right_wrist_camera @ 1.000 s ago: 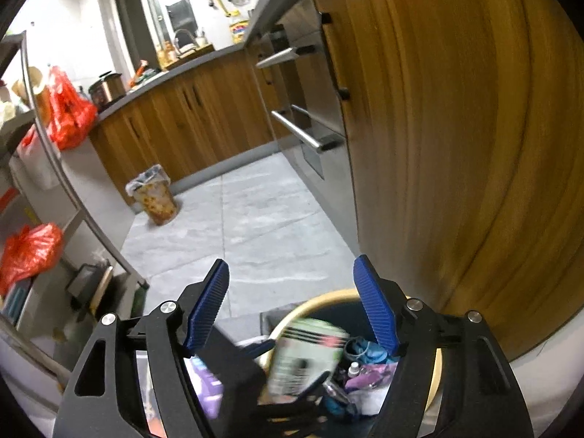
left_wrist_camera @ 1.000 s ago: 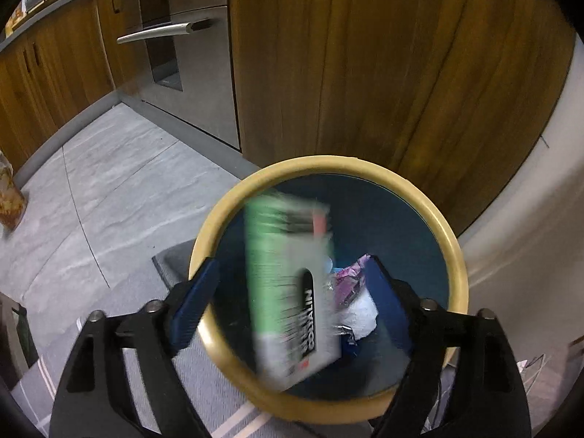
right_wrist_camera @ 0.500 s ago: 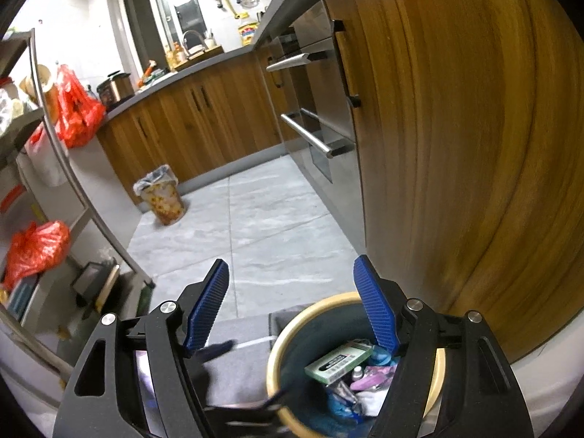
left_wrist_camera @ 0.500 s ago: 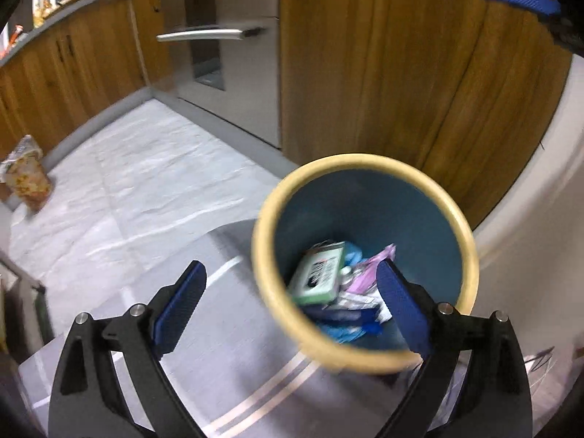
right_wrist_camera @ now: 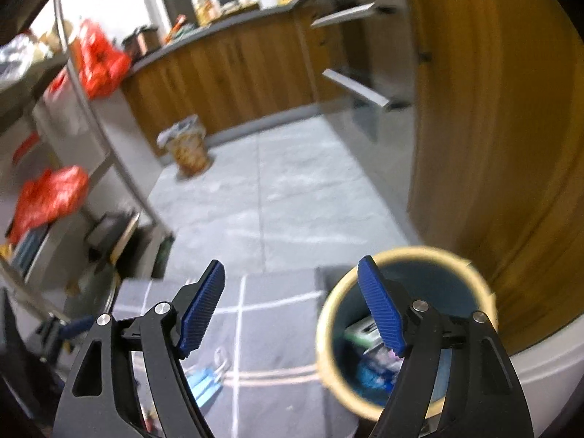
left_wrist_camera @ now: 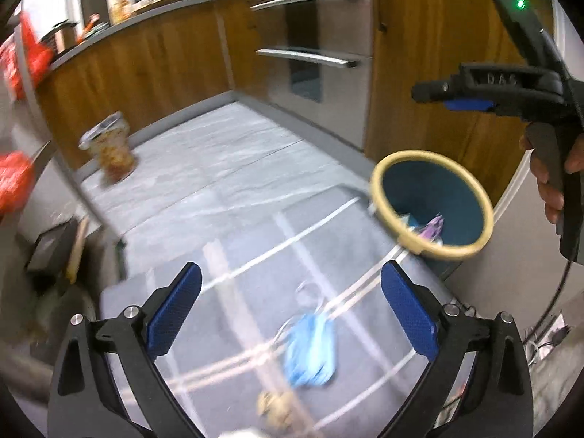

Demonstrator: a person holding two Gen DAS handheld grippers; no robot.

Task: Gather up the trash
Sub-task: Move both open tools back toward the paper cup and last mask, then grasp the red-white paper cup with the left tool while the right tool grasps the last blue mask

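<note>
A: Since a second ago the left gripper [left_wrist_camera: 290,314] has swung off the bin [left_wrist_camera: 432,204]; the green box that hung over the rim then lies inside now [right_wrist_camera: 361,330], and the bin sits out at two o'clock in the left wrist view.

B: And its fingers?

A: Spread wide with nothing between them; they have just been opening; under them lies a grey rug with white stripes [left_wrist_camera: 233,255], and on it, at about six o'clock between the blue pads [left_wrist_camera: 175,310], a crumpled blue face mask [left_wrist_camera: 310,350]; a tan scrap, too blurred to name, sits just below it [left_wrist_camera: 275,403].

B: The right one?

A: The right gripper [right_wrist_camera: 294,308] stands open too, empty, its jaws having just widened a little; one finger overlaps the bin's yellow rim at five o'clock; a person's hand [left_wrist_camera: 553,179] holds it by the handle at three o'clock in the left view.

B: Anything else?

A: A lined waste basket [right_wrist_camera: 186,148] stands by the wooden cabinets [right_wrist_camera: 233,73] at eleven o'clock.
</note>
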